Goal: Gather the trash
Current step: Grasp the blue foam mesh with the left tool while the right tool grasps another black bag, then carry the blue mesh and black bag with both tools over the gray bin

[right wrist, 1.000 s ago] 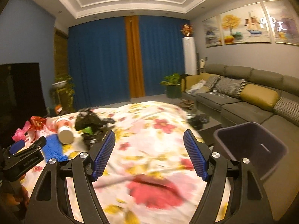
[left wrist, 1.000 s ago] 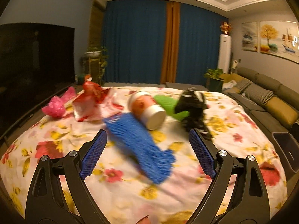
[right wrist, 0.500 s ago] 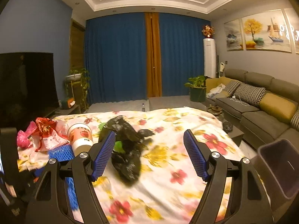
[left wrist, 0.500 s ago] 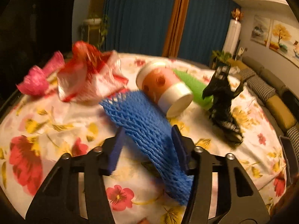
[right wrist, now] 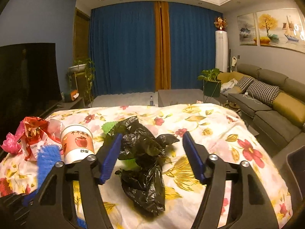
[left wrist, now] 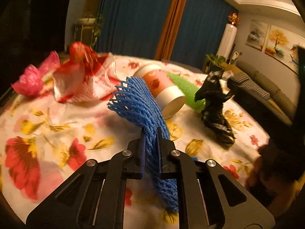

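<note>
Trash lies on a floral cloth point(left wrist: 57, 118) point(right wrist: 209, 129). My left gripper point(left wrist: 150, 137) is closing on a blue foam net point(left wrist: 141, 106), its pads pressing the net's middle. The net's upper end also shows at the left in the right wrist view point(right wrist: 47, 156). A crumpled black plastic bag point(right wrist: 144, 160) point(left wrist: 215, 105) lies between the fingers of my right gripper point(right wrist: 150, 152), whose jaws are closing but stand apart from it. A paper cup point(right wrist: 77, 143) point(left wrist: 162, 91) lies on its side. A green foam net point(left wrist: 187, 91) point(right wrist: 109, 126) lies behind the bag.
A red-and-white wrapper point(left wrist: 83, 80) point(right wrist: 34, 133) and a pink bag point(left wrist: 30, 80) point(right wrist: 9, 146) sit at the cloth's left. A dark bin point(right wrist: 297, 169) stands at the right by a grey sofa point(right wrist: 270, 103). A television point(right wrist: 28, 76) stands on the left.
My left gripper moved in over the blue net and shut on it. My right gripper swung left from the bin side until the black bag lay between its fingers, which narrowed a little.
</note>
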Demonstrator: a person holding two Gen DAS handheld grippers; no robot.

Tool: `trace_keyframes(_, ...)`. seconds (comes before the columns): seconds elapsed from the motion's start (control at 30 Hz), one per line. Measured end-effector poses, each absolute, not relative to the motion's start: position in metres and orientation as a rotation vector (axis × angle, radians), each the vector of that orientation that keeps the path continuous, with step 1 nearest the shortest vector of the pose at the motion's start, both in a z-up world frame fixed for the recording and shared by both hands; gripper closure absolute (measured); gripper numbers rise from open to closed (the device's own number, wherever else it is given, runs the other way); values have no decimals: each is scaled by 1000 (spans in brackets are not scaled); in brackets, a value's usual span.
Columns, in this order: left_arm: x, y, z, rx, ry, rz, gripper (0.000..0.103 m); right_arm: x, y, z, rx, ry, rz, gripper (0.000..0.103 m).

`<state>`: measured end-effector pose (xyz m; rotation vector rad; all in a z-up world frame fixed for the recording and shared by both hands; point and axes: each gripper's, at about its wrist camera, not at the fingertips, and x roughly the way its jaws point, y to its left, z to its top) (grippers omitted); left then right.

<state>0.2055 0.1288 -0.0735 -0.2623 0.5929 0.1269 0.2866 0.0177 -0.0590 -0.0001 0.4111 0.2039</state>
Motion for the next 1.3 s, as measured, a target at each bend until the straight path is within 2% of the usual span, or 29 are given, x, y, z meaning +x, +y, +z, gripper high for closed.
trace_keyframes(0.1, 189, 129, -65, -255, 556, 138, 94, 296, 21, -67, -6, 466, 223, 66)
trace_keyframes(0.13, 185, 131, -63, -260, 546, 140, 94, 299, 22, -70, -5, 487, 234, 81)
trace_keyframes(0.17, 181, 132, -62, -265, 542, 140, 94, 300, 21, -71, 0, 501, 244, 89)
trace_keyframes(0.27, 172, 131, -56, -269, 531, 141, 94, 293, 14, -68, 15, 488, 253, 97)
trace_keyframes(0.63, 147, 103, -42, -242, 505, 90, 94, 216, -35, -31, 55, 351, 254, 100)
trace_keyframes(1.3, 122, 53, -26, -160, 480, 42, 94, 132, -77, -14, 26, 315, 259, 101)
